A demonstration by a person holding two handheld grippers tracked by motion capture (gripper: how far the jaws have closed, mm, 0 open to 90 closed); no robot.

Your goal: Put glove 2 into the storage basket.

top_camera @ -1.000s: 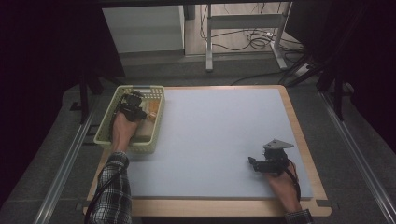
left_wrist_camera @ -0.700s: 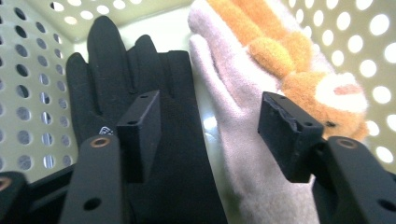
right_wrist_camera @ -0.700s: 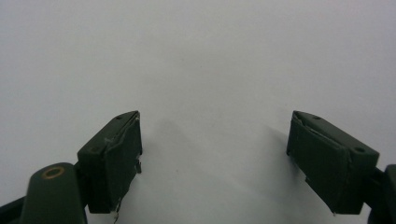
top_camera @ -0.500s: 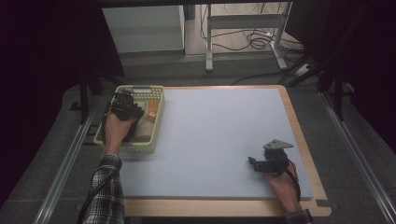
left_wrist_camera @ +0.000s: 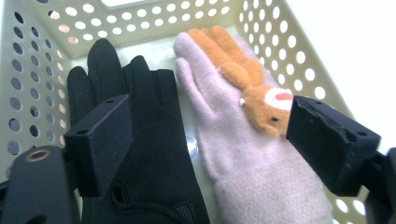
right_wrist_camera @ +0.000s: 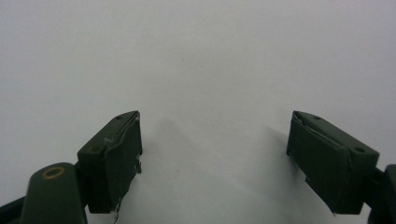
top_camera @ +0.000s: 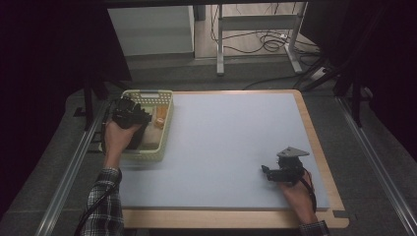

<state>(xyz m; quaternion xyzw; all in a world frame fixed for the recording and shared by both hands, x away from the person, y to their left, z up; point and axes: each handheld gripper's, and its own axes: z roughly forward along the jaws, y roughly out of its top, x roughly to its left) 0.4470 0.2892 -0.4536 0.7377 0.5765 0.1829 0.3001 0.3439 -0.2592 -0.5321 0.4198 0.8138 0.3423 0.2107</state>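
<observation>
Gloves in basket, long axes toward 12 in left gripper view. Left gripper spread wide, straddling black glove and pink glove. Right gripper spread, empty, well apart.

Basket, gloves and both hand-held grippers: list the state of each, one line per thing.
Basket: upright on the table's left side, holding two gloves.
Black glove: lying flat in the basket, ungripped.
Pink glove: flat beside the black one, orange animal figure on top.
Left hand-held gripper: open, above the gloves.
Right hand-held gripper: open, over bare table.
</observation>
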